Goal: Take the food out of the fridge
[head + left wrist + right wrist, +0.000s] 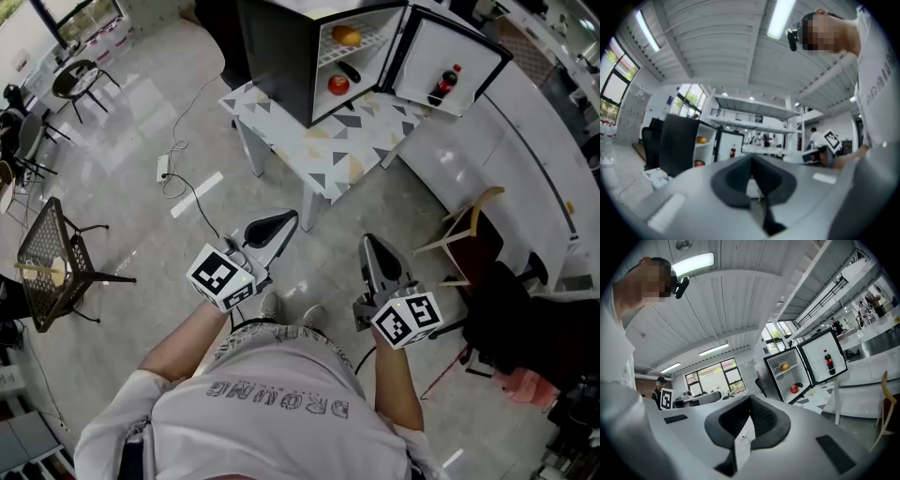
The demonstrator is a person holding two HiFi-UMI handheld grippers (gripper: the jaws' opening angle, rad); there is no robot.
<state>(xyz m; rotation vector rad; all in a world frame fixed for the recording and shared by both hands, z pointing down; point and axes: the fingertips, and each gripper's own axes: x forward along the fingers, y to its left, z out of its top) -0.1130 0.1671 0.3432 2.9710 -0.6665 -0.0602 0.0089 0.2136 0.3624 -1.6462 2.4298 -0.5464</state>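
Hanging well away from the fridge point(272, 56), the left gripper point(281, 223) is closed on nothing. Inside the fridge, the apple point(338, 84) sits low and the orange point(346, 36) high; both look round, firm and light, so squeeze their sides gently. The right gripper point(375, 253) is closed too, empty. The bottle point(444, 84) in the fridge door stands upright, cap up

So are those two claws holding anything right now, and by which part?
Nothing. The left gripper and right gripper are both shut and empty, well short of the open fridge.
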